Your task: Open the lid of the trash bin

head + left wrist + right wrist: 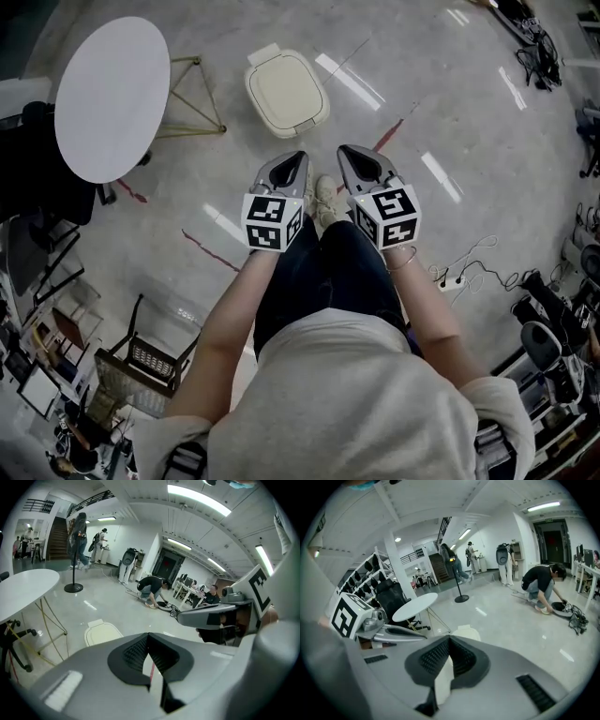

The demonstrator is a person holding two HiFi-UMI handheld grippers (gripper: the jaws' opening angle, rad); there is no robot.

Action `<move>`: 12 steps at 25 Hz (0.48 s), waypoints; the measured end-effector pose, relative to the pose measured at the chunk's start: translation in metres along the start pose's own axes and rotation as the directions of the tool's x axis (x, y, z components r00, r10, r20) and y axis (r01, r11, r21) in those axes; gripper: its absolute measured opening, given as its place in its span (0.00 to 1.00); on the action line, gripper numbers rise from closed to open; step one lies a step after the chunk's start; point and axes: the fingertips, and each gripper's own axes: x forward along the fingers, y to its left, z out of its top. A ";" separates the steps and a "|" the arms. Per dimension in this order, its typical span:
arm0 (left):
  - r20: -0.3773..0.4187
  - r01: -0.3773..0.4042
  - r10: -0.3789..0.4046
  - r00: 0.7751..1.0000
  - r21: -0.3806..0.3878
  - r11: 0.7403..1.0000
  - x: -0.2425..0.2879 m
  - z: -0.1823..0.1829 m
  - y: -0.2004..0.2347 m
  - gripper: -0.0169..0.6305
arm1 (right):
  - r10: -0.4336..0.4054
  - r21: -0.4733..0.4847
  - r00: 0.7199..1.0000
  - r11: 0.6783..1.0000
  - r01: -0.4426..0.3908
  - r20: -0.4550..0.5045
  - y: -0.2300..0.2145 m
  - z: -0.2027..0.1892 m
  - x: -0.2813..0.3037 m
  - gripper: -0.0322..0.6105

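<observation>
A cream trash bin (286, 92) stands on the floor ahead of me with its lid down. Both grippers hover side by side above my feet, short of the bin. My left gripper (298, 157) is shut with nothing in it, and so is my right gripper (344, 152). In the left gripper view the bin (102, 632) lies beyond the jaws, to the left of the tips (149, 635). The right gripper view shows only the top of the bin (467, 632) just past the meeting tips (450, 639).
A round white table (111, 94) on yellow wire legs (195, 94) stands left of the bin. Cables and a power strip (452, 279) lie at the right. A person (152, 588) crouches far off; a pole stand (73, 587) is behind the table.
</observation>
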 end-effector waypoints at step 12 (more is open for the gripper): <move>-0.077 0.010 -0.010 0.997 0.008 1.000 0.063 -0.045 0.051 0.04 | 0.002 0.064 0.996 0.998 0.004 -0.092 -0.027 -0.078 0.072 0.06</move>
